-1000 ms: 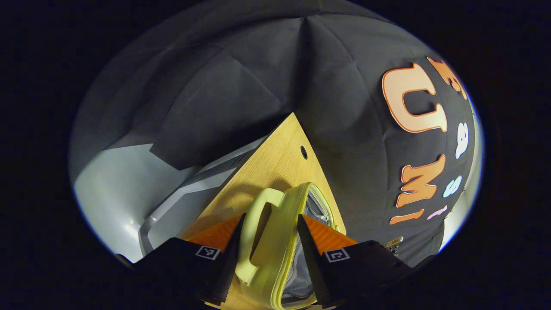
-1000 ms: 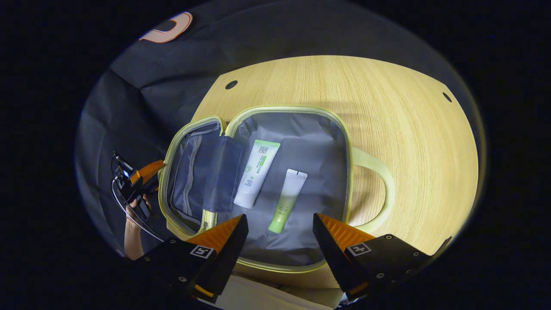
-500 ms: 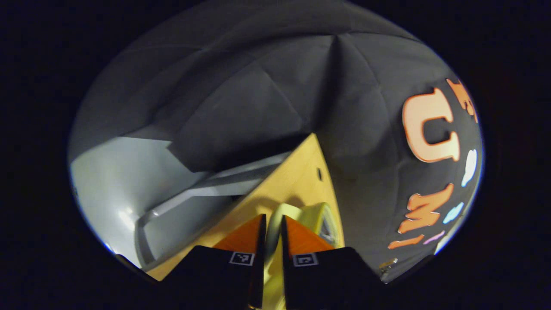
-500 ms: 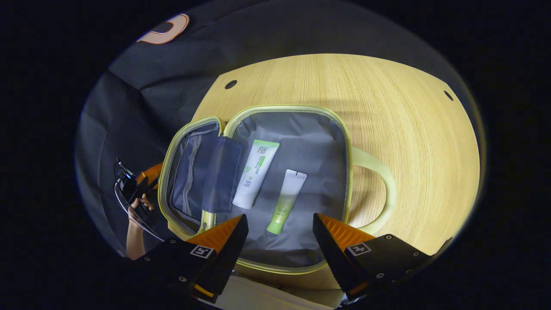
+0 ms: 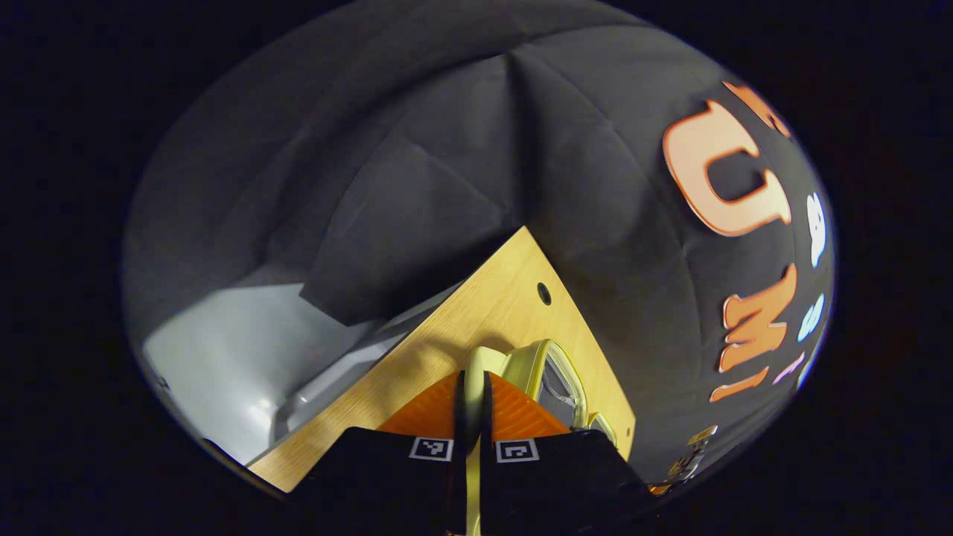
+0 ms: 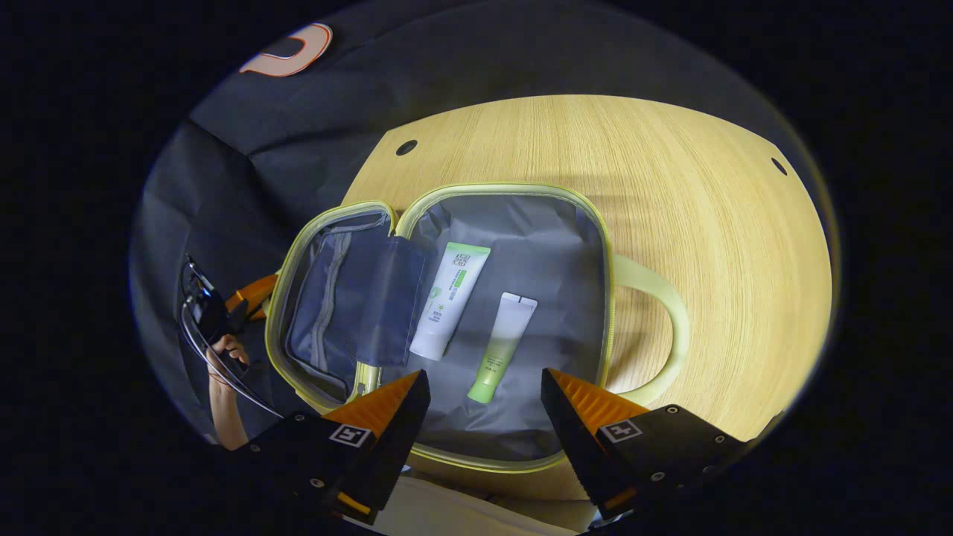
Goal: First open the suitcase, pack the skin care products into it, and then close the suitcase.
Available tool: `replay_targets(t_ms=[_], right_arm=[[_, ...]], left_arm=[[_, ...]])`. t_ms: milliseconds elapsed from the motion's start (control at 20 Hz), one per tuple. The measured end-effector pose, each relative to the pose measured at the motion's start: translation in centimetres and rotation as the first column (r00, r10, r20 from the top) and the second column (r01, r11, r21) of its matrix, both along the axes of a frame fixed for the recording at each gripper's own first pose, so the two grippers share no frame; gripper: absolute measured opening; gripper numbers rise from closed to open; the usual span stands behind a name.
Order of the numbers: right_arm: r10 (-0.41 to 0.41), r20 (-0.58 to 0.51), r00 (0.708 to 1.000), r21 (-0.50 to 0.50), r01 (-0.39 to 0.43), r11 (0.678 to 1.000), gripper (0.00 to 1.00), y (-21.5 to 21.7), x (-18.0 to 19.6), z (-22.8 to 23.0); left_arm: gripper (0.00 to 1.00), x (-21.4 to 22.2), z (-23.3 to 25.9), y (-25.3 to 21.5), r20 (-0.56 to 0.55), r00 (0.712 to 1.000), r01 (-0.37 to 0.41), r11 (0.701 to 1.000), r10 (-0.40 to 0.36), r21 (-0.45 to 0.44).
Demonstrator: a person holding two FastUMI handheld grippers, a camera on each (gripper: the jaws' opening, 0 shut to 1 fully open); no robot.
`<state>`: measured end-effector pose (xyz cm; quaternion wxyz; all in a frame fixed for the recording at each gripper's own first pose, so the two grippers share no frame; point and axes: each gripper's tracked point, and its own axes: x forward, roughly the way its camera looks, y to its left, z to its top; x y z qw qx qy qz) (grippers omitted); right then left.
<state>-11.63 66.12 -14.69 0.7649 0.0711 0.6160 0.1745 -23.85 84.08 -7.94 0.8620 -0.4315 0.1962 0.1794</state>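
Here the left gripper stands closed, its two fingers pressed flat against either side of a pale yellow-green strap, judged to be the lid handle of the suitcase. Beyond the fingertips the handle's loop rises, and just past it lies the lid's piped edge over the wooden table. In the right gripper view the same gripper appears farther off at the lid's outer edge, with the hand that holds it below.

The right gripper hovers over the near rim of the case with its fingers spread wide and nothing between them.

The suitcase lies open on the table, the lid tipped up on the left of the right gripper view, the base flat. Two skin care tubes rest on the grey lining: a white tube with green print near the hinge and a pale green tube just beside it, apart from each other.

Handling, as a judgement: the shell looks soft-sided and light, its lining creased, so the lid should fold over readily but may sag or twist if pulled by one corner. The handle is the firmest hold for swinging it shut; the opposite handle on the table side offers a place to steady the base. The tubes look light, smooth and squeezable, and lie low enough not to foul the lid.
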Motion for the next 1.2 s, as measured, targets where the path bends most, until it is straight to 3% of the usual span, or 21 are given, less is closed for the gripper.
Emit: replay_targets(t_ms=[150, 300, 500, 650, 750, 850, 1050, 1200], right_arm=[[-0.009, 0.021, 1.0, 0.027, 0.009, 1.0, 0.96, -0.6, 0.3, 0.4], [-0.012, 0.045, 0.999, 0.048, 0.009, 0.999, 0.95, -2.3, 0.5, 1.0], [0.005, 0.102, 0.995, 0.075, -0.013, 0.997, 0.96, -5.9, 1.1, 2.4], [-0.01, 0.128, 0.992, 0.112, -0.005, 0.994, 0.96, -9.6, 1.3, 3.5], [-0.013, 0.152, 0.988, 0.115, -0.004, 0.993, 0.96, -12.8, 1.3, 4.1], [-0.012, 0.173, 0.985, 0.101, -0.005, 0.995, 0.95, -16.1, 0.9, 4.3], [-0.044, 0.191, 0.981, 0.112, 0.023, 0.993, 0.96, -21.9, 0.1, 4.9], [-0.092, 0.203, 0.975, 0.119, 0.069, 0.991, 0.96, -25.9, -0.2, 5.1]], left_arm=[[0.07, 0.2, 5.1, -2.2, -0.042, 0.997, 0.066, 0.991, -0.062, 0.113], [0.07, 0.6, 9.9, -5.8, -0.108, 0.989, 0.129, 0.957, -0.103, 0.26], [0.1, 2.0, 16.1, -11.8, -0.177, 0.976, 0.194, 0.866, -0.124, 0.461], [0.07, 3.9, 20.0, -18.7, -0.213, 0.965, 0.253, 0.776, -0.155, 0.578], [0.07, 5.0, 21.6, -24.2, -0.228, 0.955, 0.293, 0.731, -0.19, 0.617], [0.06, 6.9, 22.1, -29.6, -0.229, 0.943, 0.332, 0.706, -0.241, 0.626], [0.07, 9.7, 19.6, -38.2, -0.267, 0.912, 0.409, 0.683, -0.31, 0.605], [0.07, 11.5, 16.4, -43.2, -0.329, 0.876, 0.483, 0.632, -0.353, 0.606]])
